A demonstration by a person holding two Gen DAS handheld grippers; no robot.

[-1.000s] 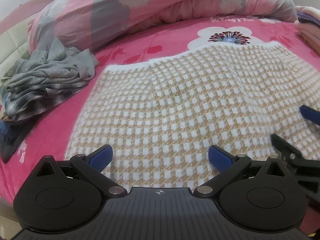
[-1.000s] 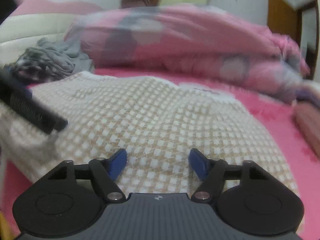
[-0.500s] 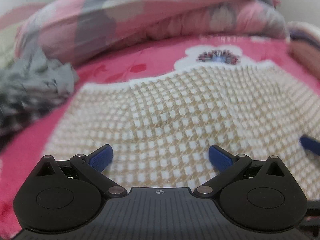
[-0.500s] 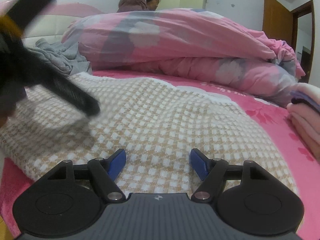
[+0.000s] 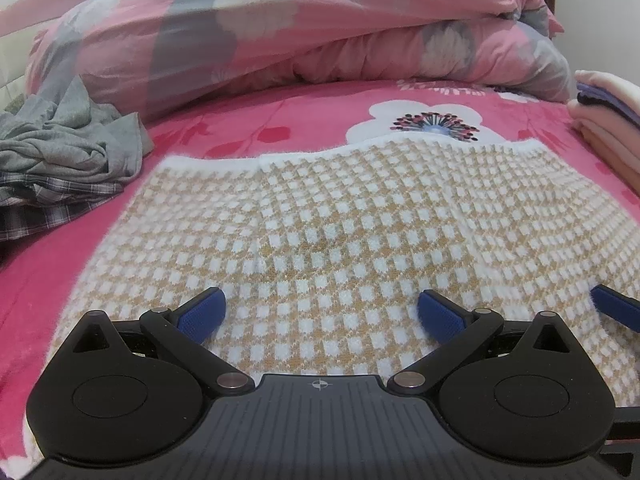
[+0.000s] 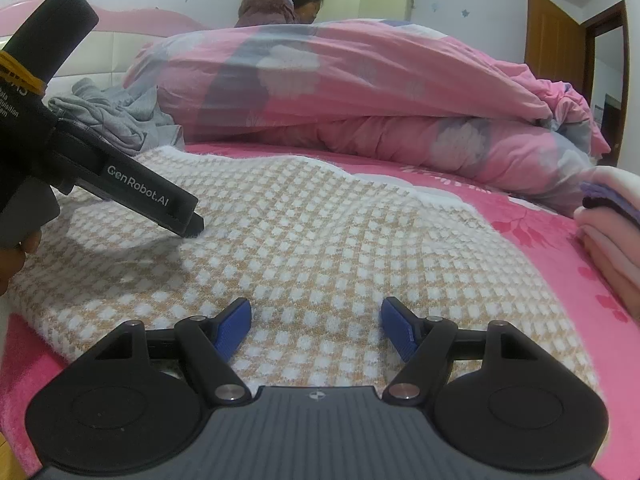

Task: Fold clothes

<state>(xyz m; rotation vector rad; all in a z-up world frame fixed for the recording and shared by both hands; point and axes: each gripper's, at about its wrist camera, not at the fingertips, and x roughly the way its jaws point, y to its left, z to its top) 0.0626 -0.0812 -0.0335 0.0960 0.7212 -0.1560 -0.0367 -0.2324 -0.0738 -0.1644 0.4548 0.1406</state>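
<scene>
A fuzzy knit garment with tan and white checks lies spread flat on the bright pink flowered bed sheet, its white edge at the far side. The left gripper and the right gripper both sit low over the near edge, side by side. Each has its blue pads spread wide, with nothing held — only cloth lying under them.

The step in hand looks like grabbing the near edge for a fold. To do it well, each gripper should dip down so one pad slides under the edge, then pinch just that edge — not the sheet too. Both should lift together and keep level, so the fold comes out straight. A pile of crumpled grey clothes waits at the left, and some folded pale pink clothes sit at the right.
</scene>
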